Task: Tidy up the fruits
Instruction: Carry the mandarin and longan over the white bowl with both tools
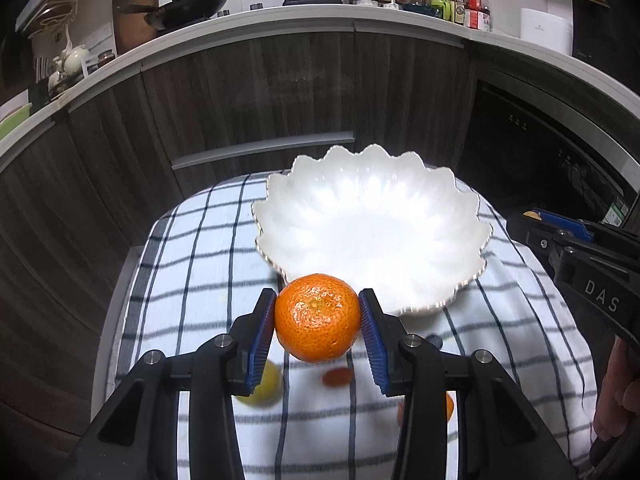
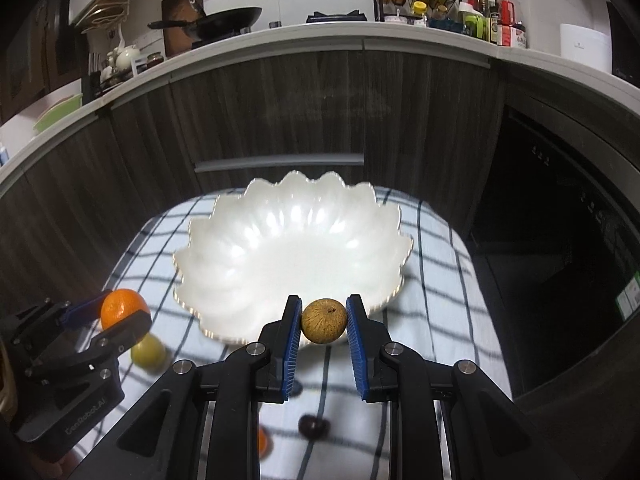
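- My left claw is clamped on an orange, low centre of its frame, just short of the bowl rim.
- My right claw pinches a small brown fruit, likewise at the near rim.
- Step: carrying both to the bowl.
- Next: reach over the rim, lower, then part the pads gently.

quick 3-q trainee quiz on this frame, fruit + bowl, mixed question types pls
1. True or false: the white scalloped bowl already holds fruit.
2. Which gripper holds the mandarin? A) left B) right C) neither
3. Fill in: the right gripper is shut on a small round ____ fruit.

Key:
1. False, it is empty.
2. A, the left gripper.
3. Brown.
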### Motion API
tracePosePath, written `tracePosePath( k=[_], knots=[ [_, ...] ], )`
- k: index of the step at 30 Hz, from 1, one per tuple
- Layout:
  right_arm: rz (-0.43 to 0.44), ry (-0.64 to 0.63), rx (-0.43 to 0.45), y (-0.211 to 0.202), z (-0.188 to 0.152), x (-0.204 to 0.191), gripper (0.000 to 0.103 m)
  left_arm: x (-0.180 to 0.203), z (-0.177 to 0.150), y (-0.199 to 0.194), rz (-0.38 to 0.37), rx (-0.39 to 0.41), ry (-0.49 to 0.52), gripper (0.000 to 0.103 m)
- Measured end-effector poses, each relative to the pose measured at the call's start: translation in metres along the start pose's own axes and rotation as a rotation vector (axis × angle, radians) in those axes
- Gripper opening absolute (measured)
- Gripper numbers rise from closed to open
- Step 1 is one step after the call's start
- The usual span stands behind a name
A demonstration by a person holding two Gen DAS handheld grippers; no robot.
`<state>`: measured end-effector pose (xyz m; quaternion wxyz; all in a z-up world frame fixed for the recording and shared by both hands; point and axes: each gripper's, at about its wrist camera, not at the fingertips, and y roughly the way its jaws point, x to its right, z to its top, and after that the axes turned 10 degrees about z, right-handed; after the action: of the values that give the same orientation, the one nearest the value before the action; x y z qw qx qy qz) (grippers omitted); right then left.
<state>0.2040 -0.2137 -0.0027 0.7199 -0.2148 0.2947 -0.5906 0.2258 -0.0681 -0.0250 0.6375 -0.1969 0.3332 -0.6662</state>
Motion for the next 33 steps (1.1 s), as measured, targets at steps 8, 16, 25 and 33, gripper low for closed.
tracePosePath(
  k=[8, 16, 25, 33],
  knots=[
    [-0.013, 0.003, 0.020, 0.012, 0.026, 0.010, 0.024, -0.002, 0.027, 0.013, -0.006, 0.003, -0.014, 0.042],
    [-0.016, 0.052, -0.010, 0.032, 0.041, 0.024, 0.024, 0.001, 0.044, 0.035, -0.007, -0.023, -0.018, 0.042],
    [-0.036, 0.054, -0.041, 0.058, 0.051, 0.031, 0.024, 0.000, 0.054, 0.065, 0.003, -0.072, -0.030, 0.042],
    [-0.056, 0.061, -0.081, 0.082, 0.052, 0.035, 0.024, -0.004, 0.063, 0.087, 0.016, -0.094, -0.050, 0.042]
  ],
)
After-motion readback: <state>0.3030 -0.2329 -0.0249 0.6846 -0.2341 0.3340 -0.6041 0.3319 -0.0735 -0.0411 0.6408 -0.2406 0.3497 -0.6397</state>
